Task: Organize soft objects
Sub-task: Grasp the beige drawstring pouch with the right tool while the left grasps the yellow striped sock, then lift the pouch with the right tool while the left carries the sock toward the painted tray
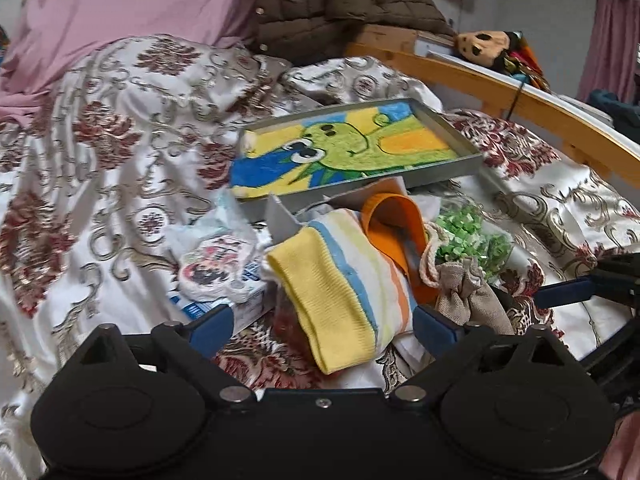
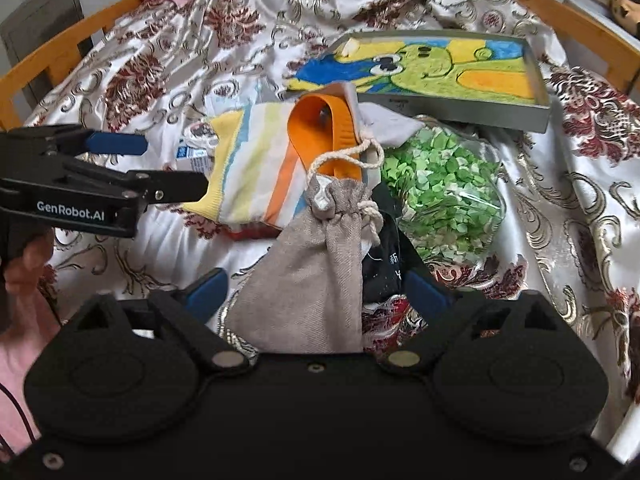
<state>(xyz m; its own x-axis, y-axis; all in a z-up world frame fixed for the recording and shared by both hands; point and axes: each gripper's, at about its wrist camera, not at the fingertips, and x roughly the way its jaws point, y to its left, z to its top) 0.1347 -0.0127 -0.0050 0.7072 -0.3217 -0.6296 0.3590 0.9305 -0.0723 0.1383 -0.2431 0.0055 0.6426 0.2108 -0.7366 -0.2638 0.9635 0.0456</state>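
On a patterned bed (image 1: 120, 160), the left tongs (image 1: 324, 330) straddle a striped sock (image 1: 340, 292), the right tongs (image 2: 316, 292) a drawstring pouch (image 2: 312, 280), both spread apart, gripping neither

bed (image 2: 580, 168) in floral satin cover: striped sock (image 2: 256, 168), drawstring pouch (image 2: 312, 280), framed picture (image 2: 460, 76)

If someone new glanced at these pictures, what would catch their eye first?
Probably the bright cartoon picture in its grey tray, lying on the patterned bedspread. In front of it sits a jumble: a striped sock, a beige drawstring pouch and a bag of green bits.
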